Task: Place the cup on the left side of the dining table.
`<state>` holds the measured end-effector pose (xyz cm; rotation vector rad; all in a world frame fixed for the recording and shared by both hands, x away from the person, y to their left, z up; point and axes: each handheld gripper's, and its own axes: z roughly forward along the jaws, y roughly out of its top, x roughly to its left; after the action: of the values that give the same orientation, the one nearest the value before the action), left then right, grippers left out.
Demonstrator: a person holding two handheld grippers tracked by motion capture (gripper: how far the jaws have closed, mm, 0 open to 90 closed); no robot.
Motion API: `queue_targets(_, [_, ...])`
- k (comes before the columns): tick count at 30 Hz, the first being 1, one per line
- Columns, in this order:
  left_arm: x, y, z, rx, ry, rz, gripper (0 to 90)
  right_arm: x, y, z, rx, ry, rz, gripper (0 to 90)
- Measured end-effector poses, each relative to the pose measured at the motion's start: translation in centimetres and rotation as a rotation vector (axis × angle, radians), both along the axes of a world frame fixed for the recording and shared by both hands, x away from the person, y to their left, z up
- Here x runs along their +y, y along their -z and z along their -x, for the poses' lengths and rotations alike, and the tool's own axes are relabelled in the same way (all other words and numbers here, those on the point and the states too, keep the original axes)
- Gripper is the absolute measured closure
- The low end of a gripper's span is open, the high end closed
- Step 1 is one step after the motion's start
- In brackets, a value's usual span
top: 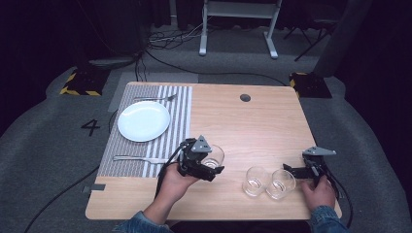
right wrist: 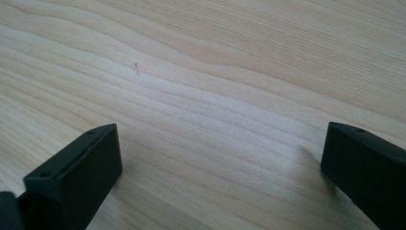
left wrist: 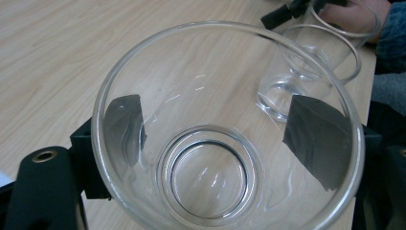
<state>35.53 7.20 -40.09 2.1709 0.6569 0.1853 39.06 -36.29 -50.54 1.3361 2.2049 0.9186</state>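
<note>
On the wooden table [top: 252,126], the left gripper [top: 210,164] squeezes a clear glass [left wrist: 225,134] between its two black jaws, just right of the striped mat [top: 180,116]. Two more glasses [top: 268,182] stand near the right gripper [top: 297,171], whose jaws are wide apart and hold nothing.

Clear glossy glass tumbler [left wrist: 225,143], matt black, probably plastic hand-held gripper [right wrist: 215,167] jaws, smooth pale wood table [right wrist: 215,72].

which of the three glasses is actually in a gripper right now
The glass nearest the striped placemat: the left gripper has its jaws on either side of it. The other two glasses stand free beside the open right gripper.
</note>
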Motion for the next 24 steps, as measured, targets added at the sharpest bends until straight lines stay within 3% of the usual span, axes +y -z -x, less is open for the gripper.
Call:
queue_targets(4, [1.2, -0.5, -0.4, -0.004, -0.029, 0.026, 19.6, 0.0, 0.0, 0.0, 0.000, 0.000, 0.000, 0.7])
queue_targets(14, [3.4, -1.7, -0.7, -0.059, -0.094, 0.033, 19.6, 0.0, 0.0, 0.0, 0.001, 0.001, 0.000, 0.6])
queue_targets(16, [4.4, -2.1, -0.9, -0.059, -0.122, 0.061, 19.6, 0.0, 0.0, 0.0, 0.000, 0.004, 0.001, 0.6])
queue_targets(24, [7.6, -2.5, -1.8, -0.080, -0.224, 0.093, 19.6, 0.0, 0.0, 0.0, 0.000, 0.006, 0.001, 0.6])
